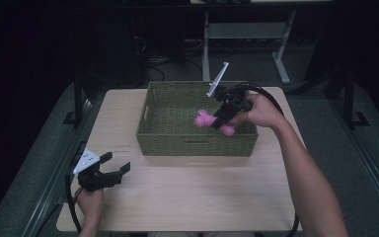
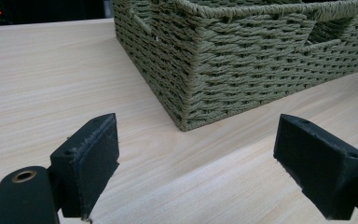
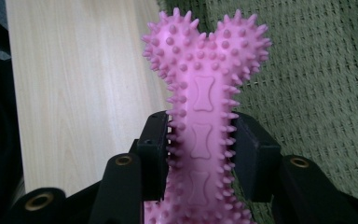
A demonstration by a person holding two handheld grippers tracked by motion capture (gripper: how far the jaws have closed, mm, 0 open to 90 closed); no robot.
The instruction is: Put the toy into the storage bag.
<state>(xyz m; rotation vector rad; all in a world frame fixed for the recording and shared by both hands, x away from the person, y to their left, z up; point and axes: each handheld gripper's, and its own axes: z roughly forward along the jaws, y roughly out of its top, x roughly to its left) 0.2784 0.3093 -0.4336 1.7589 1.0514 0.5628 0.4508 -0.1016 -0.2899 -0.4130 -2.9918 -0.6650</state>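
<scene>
Right gripper view: pink spiked bone (image 3: 204, 116) clamped between fingers (image 3: 154, 154).

surface: light wood-grain worktop (image 1: 187, 192) | on it: green woven basket (image 1: 197, 145), standing directly on the board | place: basket toward the far edge, slightly right of middle | near side of basket: bare wood up to the front edge
</scene>
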